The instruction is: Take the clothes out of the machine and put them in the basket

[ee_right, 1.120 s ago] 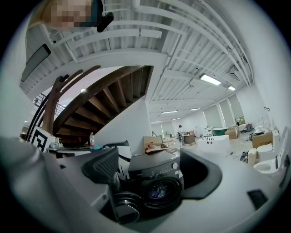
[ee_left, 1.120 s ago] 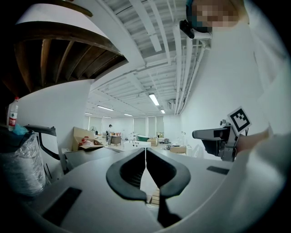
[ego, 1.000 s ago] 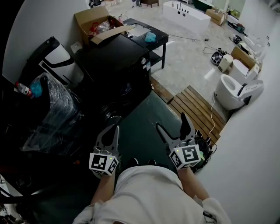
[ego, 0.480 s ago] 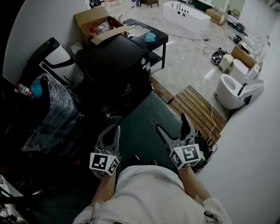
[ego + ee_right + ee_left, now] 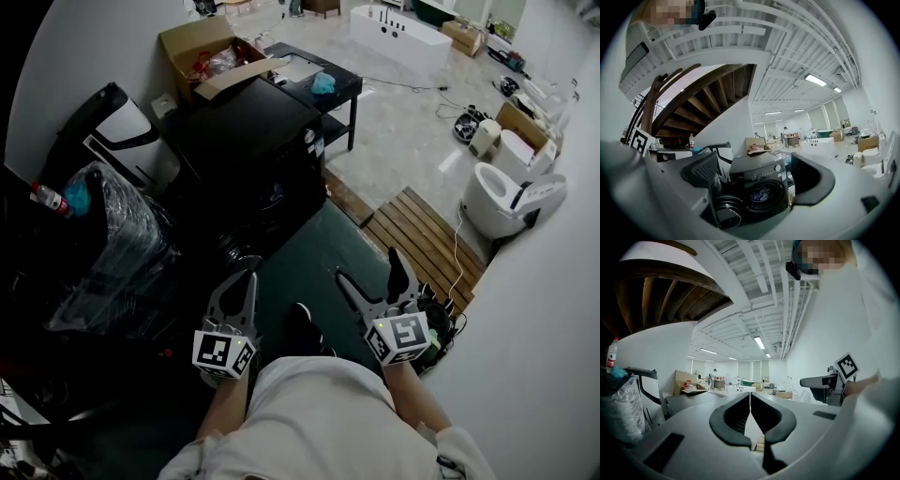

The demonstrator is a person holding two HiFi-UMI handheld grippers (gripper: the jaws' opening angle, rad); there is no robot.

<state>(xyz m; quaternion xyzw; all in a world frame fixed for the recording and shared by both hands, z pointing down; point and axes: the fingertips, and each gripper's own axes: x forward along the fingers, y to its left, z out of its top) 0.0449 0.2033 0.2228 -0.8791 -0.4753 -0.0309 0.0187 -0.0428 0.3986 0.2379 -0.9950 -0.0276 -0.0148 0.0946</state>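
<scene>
Nothing is out yet: the clothes (image 5: 762,193) lie inside the front-loading washing machine (image 5: 757,180) facing you, your left hand-held gripper (image 5: 246,281) clenched on nothing, your right hand-held gripper (image 5: 367,264) released and empty.

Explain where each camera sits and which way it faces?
Head view: on the person's head, looking steeply down at the washing machine; shows forearms, white shirt, left gripper and right gripper.
Left gripper view: on the left gripper, facing across the hall past its shut jaws; shows a white sleeve.
Right gripper view: on the right gripper, facing the washing machine's front between open jaws.
Shared: head and right gripper views both show the washing machine.
</scene>
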